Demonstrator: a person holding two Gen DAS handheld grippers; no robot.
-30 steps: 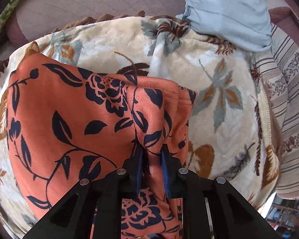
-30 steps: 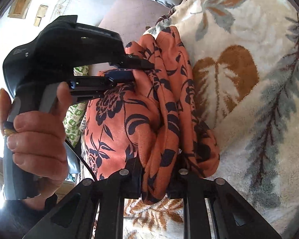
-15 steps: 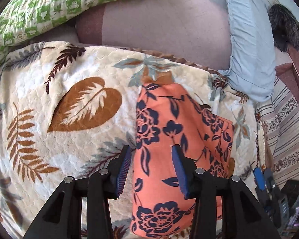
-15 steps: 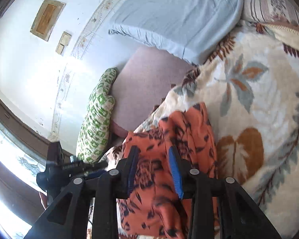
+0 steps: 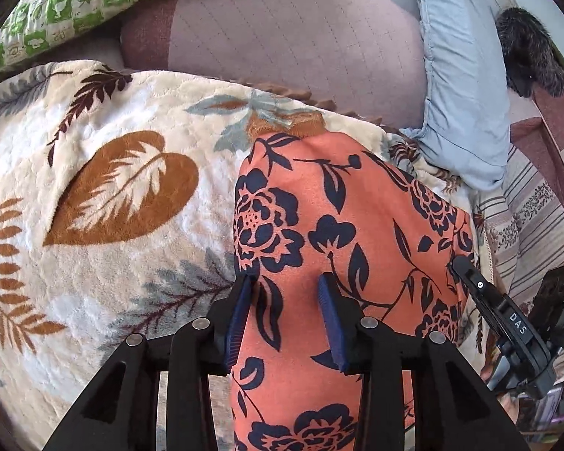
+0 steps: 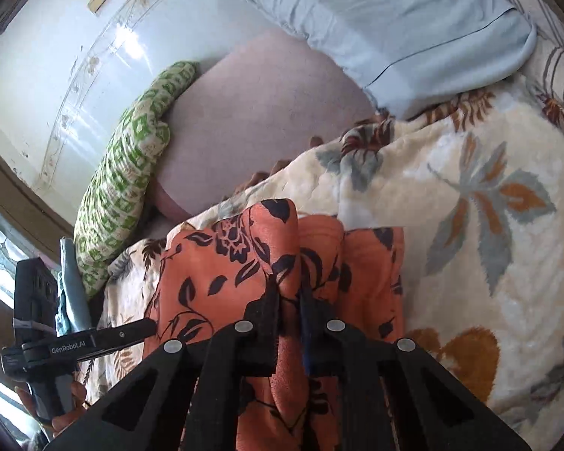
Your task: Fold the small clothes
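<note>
Bed blanket [image 5: 105, 263]: cream plush with brown and grey leaf print, spread under and ahead of both hand-held grippers.
Mauve cushion [image 5: 293, 34]: beyond the blanket's far edge, straight ahead of the left hand-held gripper.
Light blue pillow [image 6: 394, 26]: ahead and to the right of the right hand-held gripper, its corner resting on the blanket.
Green patterned pillow [image 6: 124, 188]: ahead and to the left of the right hand-held gripper, beside the cushion.
Orange floral garment [image 5: 338, 248]: lies on the blanket, reaching from under the left hand-held gripper forward and to its right; bunched in folds at the right hand-held gripper.
Left hand-held gripper [image 5: 285, 312]: jaws spread wide above the garment's left part, left finger at its edge; nothing clamped.
Right hand-held gripper [image 6: 291, 315]: jaws narrow, pinching a raised fold of the garment.
</note>
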